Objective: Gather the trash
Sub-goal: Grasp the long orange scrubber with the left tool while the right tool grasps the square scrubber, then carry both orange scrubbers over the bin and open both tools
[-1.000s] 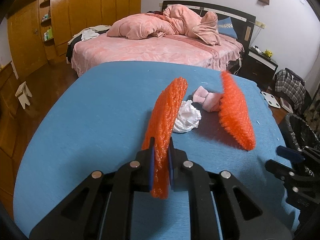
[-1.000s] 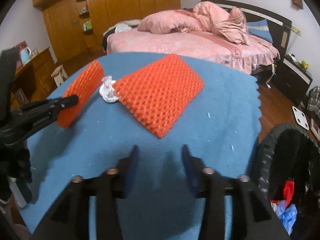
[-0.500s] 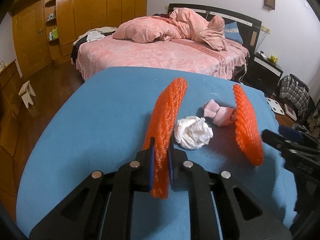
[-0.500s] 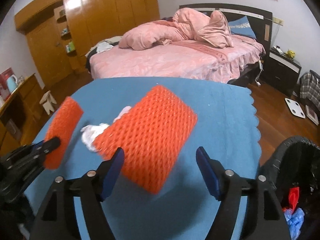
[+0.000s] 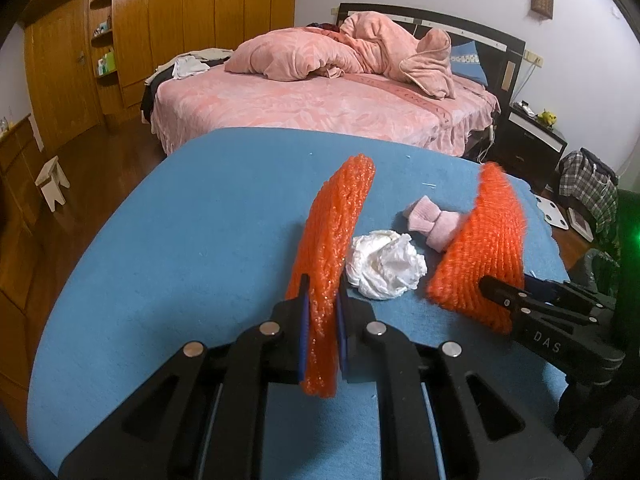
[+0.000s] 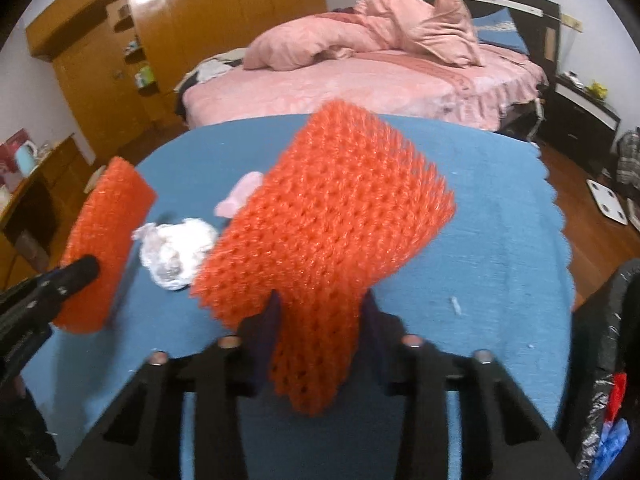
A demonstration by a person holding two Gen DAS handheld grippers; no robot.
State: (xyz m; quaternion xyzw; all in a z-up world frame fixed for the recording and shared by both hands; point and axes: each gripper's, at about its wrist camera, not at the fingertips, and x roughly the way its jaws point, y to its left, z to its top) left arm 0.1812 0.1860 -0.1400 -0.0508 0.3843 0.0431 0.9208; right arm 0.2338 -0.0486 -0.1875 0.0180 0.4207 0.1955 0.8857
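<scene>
My left gripper (image 5: 322, 320) clamps one orange foam net (image 5: 332, 240); my right gripper (image 6: 320, 320) pinches another orange net (image 6: 328, 216) above the tabletop (image 5: 180, 240). Next, judging: carry both to the bin (image 6: 616, 340) at 4 o'clock.

Orange foam nets (image 5: 332, 240), blue tablecloth (image 5: 200, 232)

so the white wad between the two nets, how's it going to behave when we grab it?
The white wad looks like crumpled tissue or thin plastic, so probably very light and crushable: jaws will sink in rather than meet resistance. Its lumpy folds and the blue cloth under it suggest it won't roll. Loose flaps may snag or trail.
</scene>
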